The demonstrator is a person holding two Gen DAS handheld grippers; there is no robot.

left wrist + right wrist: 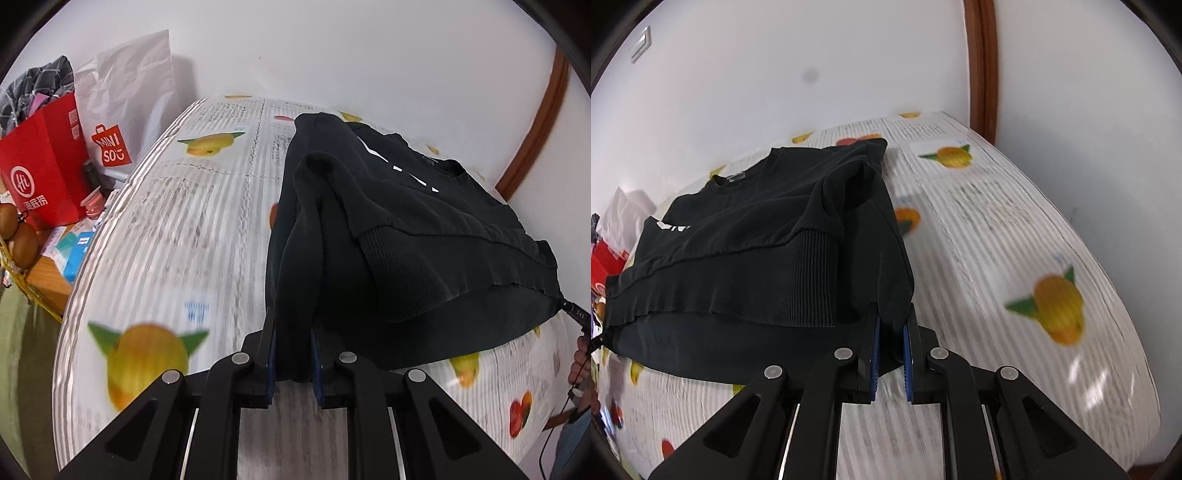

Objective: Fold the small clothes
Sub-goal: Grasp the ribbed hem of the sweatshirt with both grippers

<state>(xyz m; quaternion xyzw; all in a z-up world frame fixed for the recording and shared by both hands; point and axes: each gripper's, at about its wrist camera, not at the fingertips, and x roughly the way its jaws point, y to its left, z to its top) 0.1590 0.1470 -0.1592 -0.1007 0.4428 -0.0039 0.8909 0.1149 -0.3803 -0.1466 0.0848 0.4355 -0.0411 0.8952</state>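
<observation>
Black sweatshirt (406,221), one, two grippers, left gripper (293,347), right gripper (891,332), apparently clamped

The black sweatshirt (424,221) (746,236) is soft and dark, with white letters on the front, a round neck hole and ribbed bands at the bottom edge and sleeve end. Its sleeves are folded in over the body. The far part lies on the table (177,229) (997,236) with its striped, fruit-picture cover, and the near bottom part is lifted up, pinched at its two corners, so it hangs above the table.
</observation>
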